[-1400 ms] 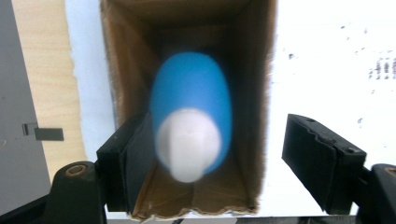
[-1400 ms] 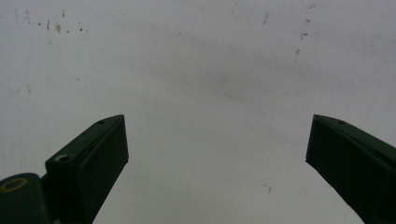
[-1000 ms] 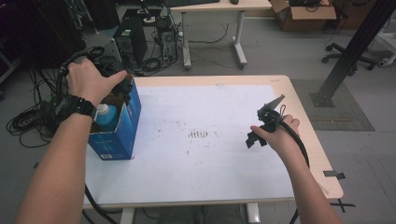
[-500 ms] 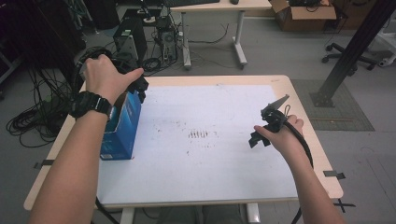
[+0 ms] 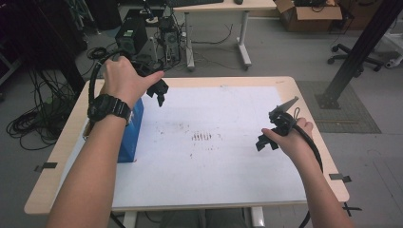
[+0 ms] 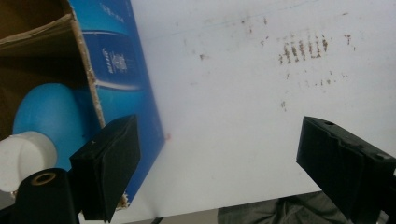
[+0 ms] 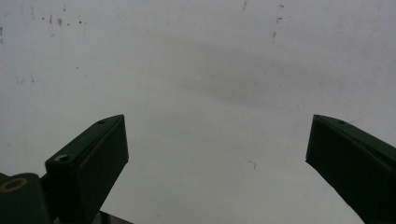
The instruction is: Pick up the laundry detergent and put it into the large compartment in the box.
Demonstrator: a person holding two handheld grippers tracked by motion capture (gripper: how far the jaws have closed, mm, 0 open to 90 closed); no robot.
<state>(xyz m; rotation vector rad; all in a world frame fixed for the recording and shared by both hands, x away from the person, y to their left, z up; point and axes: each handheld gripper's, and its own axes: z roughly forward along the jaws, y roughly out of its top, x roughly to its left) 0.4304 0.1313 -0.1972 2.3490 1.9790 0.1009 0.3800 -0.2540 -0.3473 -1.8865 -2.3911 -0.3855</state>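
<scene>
Blue box [image 5: 130,130] beside wide-open, empty left hand-held gripper [image 5: 159,92].

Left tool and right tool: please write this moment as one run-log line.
left tool: open, above blue box edge | right tool: open, over white mat | box: open, blue object inside

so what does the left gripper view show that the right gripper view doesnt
The left gripper view alone shows the open blue cardboard box, with a blue bottle and its white cap inside, plus a cluster of brown marks on the white tabletop.

The right gripper view alone shows a soft grey shadow across the surface and a few faint specks.

Both look down past their own two black jaws, spread wide apart with nothing between them, onto the same white tabletop: left gripper, right gripper.
</scene>
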